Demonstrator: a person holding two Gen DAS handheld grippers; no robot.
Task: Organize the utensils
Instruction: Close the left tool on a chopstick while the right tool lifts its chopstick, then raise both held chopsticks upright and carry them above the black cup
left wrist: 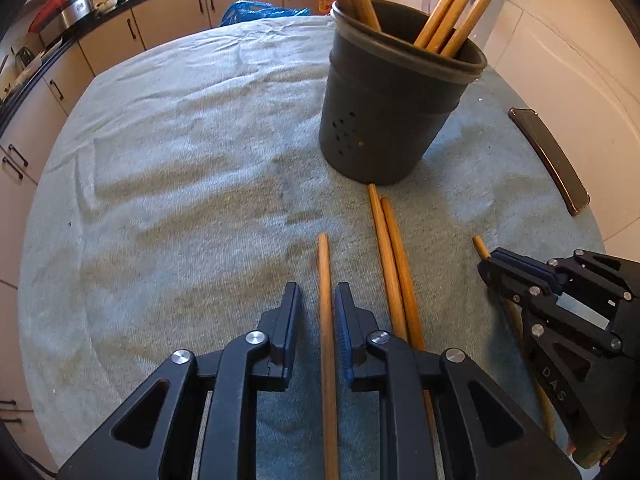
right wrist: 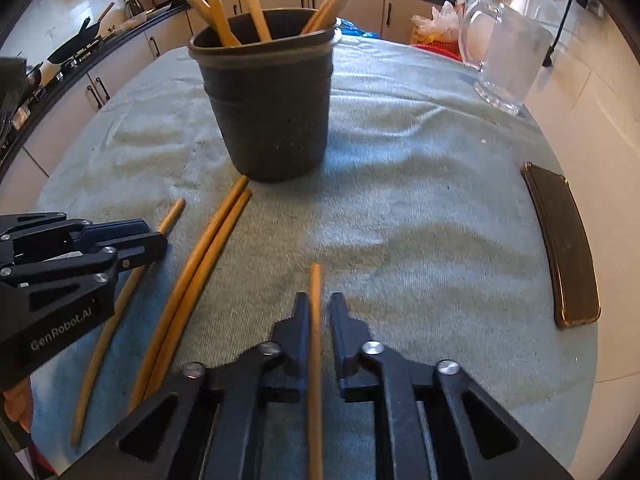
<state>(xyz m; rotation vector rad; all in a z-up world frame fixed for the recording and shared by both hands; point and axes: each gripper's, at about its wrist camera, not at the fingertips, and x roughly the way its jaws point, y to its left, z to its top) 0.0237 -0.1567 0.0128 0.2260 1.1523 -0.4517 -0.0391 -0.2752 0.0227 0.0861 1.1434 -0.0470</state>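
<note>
Our left tongs (left wrist: 318, 300) and right tongs (right wrist: 318, 308) each pinch a chopstick (left wrist: 326, 320); loose grips risk slipping before the holder (left wrist: 396, 92).

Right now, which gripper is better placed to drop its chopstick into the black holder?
Probably right gripper: its chopstick points nearly at the holder; the left gripper sits further aside.

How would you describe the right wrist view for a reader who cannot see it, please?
The right tool is shut on a wooden chopstick above a grey towel, facing a dark utensil holder that holds chopsticks. At left, the left tool grips a second chopstick, with two loose chopsticks lying between the tools.
</note>
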